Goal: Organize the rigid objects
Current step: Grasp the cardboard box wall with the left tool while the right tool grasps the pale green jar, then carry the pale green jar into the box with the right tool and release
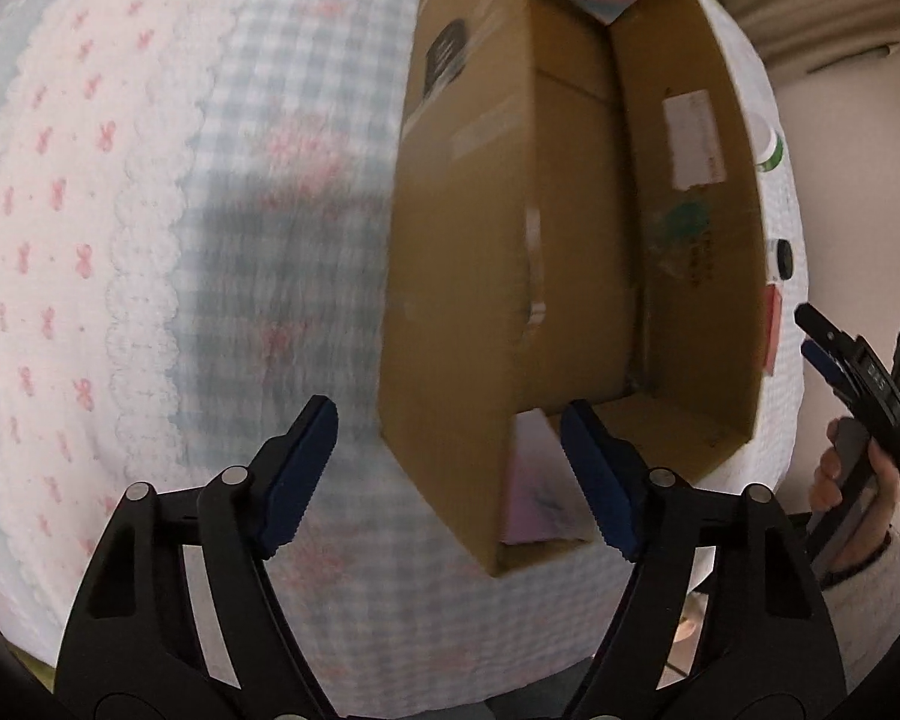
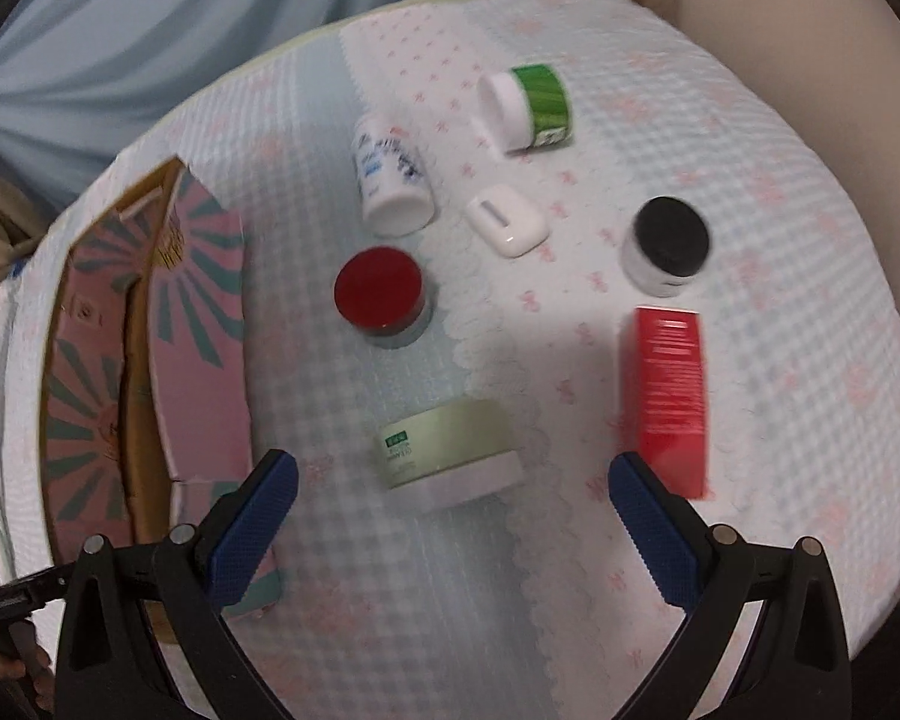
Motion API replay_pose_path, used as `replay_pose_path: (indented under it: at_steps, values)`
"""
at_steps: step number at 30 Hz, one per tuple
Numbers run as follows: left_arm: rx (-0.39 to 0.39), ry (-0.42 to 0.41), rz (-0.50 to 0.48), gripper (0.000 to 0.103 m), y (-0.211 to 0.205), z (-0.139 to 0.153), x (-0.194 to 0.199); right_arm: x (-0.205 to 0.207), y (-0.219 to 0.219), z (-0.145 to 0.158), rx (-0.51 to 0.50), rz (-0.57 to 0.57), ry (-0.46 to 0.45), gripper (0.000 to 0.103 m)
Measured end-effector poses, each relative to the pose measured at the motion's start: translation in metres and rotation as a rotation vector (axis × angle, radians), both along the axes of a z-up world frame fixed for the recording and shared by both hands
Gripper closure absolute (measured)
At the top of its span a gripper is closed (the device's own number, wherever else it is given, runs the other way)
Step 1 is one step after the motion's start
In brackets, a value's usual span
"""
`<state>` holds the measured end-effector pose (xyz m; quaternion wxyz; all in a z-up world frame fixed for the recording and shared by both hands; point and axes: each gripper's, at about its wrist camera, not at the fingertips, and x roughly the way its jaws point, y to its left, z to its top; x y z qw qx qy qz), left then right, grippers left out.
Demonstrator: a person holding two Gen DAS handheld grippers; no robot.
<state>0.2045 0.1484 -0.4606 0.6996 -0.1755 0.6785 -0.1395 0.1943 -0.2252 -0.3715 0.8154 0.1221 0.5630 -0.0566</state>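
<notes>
Left wrist view: our left gripper (image 1: 450,474) hovers with jaws wide and empty before the open cardboard box (image 1: 468,276), which rests on the checked cloth (image 1: 240,120).

Right wrist view: our right gripper (image 2: 453,525), also wide and empty, faces the loose items; the pale green jar (image 2: 450,450) lies on its side nearest, the red box (image 2: 672,396) beside it. We judge the picking stage barely begun; next we would descend, straddle the jar and close.

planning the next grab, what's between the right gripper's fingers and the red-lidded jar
In the right wrist view, the pale green tub lies on its side between the open right gripper and the red-lidded jar.
</notes>
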Motion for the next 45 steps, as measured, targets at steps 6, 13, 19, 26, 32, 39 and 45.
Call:
replay_pose_path:
  at_steps: [6, 13, 19, 26, 32, 39, 45]
  values:
    - [-0.027, 0.051, -0.005, 0.067, 0.006, -0.021, -0.007, 0.018, 0.011, -0.036, -0.017, 0.068, 0.072, 0.000]
    - [0.021, 0.030, -0.057, 0.073, 0.003, -0.012, -0.007, 0.022, 0.017, -0.057, -0.057, 0.110, 0.110, 0.004]
    - [0.030, 0.036, -0.065, 0.073, 0.001, -0.009, -0.003, 0.028, 0.014, -0.070, -0.064, 0.104, 0.134, 0.016]
    - [0.025, 0.032, -0.070, 0.073, 0.010, -0.009, -0.007, 0.035, 0.014, -0.082, -0.083, 0.105, 0.148, 0.032]
    - [0.026, 0.031, -0.072, 0.073, 0.009, -0.009, -0.006, 0.037, 0.005, -0.080, -0.046, 0.089, 0.144, 0.033]
    - [0.025, 0.029, -0.075, 0.073, 0.010, -0.013, -0.004, 0.045, -0.007, -0.075, -0.010, 0.056, 0.118, 0.034]
    - [0.026, 0.023, -0.070, 0.073, 0.013, -0.009, -0.006, 0.035, -0.013, -0.025, 0.014, 0.026, 0.068, 0.034]
